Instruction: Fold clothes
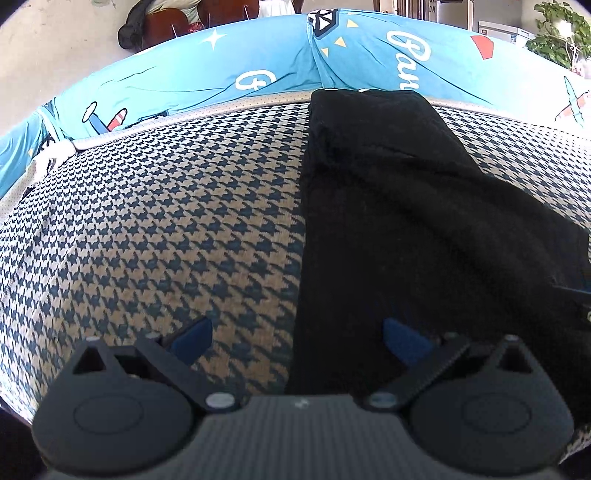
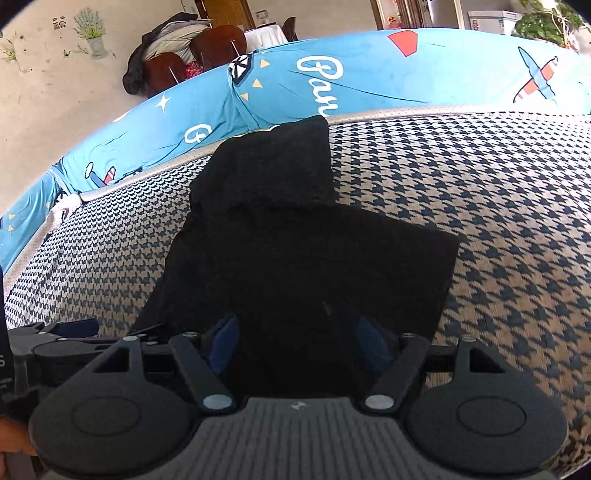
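Note:
A black garment [image 2: 295, 240] lies partly folded on the houndstooth-covered surface [image 2: 498, 221], with one layer turned over across its near half. My right gripper [image 2: 299, 347] is open low over the garment's near end; black cloth lies between its blue pads [image 2: 225, 347], and they do not press on it. In the left wrist view the same garment [image 1: 406, 221] fills the right half. My left gripper [image 1: 297, 339] is open and straddles the garment's left edge, one pad over the houndstooth surface [image 1: 166, 221] and the other over the cloth. Nothing is gripped.
A blue printed fabric bolster [image 1: 221, 74] runs along the far edge of the surface. Behind it are wooden chairs with a coat draped over them [image 2: 173, 48] and a potted plant [image 2: 543, 22]. One finger [image 2: 79, 326] of the left gripper shows at the left.

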`<action>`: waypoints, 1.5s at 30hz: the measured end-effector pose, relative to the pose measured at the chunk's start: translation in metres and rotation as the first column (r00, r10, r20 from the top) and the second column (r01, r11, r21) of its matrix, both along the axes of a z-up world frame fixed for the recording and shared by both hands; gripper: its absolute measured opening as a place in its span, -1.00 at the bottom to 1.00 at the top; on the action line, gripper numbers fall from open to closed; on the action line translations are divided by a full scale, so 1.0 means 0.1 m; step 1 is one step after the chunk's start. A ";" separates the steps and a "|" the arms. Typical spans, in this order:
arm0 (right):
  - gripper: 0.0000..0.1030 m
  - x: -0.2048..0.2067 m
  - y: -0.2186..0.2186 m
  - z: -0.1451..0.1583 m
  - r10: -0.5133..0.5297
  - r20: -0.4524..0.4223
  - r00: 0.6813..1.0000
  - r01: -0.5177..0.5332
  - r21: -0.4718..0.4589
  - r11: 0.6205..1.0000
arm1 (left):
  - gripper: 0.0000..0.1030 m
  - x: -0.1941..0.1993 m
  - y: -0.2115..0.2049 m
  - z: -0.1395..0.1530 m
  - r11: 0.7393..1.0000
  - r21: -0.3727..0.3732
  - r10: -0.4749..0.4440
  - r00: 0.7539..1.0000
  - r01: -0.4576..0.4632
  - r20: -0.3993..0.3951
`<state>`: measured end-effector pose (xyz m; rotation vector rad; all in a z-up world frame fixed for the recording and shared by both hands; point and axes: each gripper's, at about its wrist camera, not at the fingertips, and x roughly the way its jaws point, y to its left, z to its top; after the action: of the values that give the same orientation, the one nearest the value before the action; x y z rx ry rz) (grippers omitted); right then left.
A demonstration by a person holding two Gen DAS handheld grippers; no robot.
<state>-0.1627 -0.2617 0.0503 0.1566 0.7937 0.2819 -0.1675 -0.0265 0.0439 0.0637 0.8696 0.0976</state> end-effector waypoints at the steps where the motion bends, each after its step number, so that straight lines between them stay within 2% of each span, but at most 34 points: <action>1: 0.42 -0.02 -0.01 -0.01 -0.007 -0.005 1.000 0.007 0.000 1.000 | 1.00 -0.02 -0.01 0.00 1.000 0.003 -0.003 1.000 0.003 0.000; 8: 0.46 -0.02 -0.01 -0.10 -0.014 -0.035 0.999 0.014 -0.011 1.000 | 1.00 -0.06 -0.05 -0.01 1.000 0.001 -0.014 1.000 0.014 0.001; 15: 0.59 -0.05 0.05 -0.13 0.007 -0.017 1.000 -0.008 -0.042 0.999 | 1.00 -0.07 0.05 -0.05 0.997 -0.076 0.010 1.000 -0.010 -0.010; 31: 0.80 -0.08 0.13 -0.18 0.044 0.000 0.999 -0.043 -0.078 0.996 | 1.00 -0.10 0.05 -0.07 0.997 -0.079 -0.009 1.000 0.009 0.001; 45: 0.82 -0.08 0.09 -0.18 0.039 0.006 0.999 -0.039 -0.045 0.998 | 1.00 -0.14 0.04 -0.07 0.996 -0.085 -0.010 1.000 0.011 0.012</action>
<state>-0.1706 -0.2529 0.0326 0.0984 0.7963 0.3012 -0.1813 -0.0228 0.0371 -0.0118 0.8611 0.0506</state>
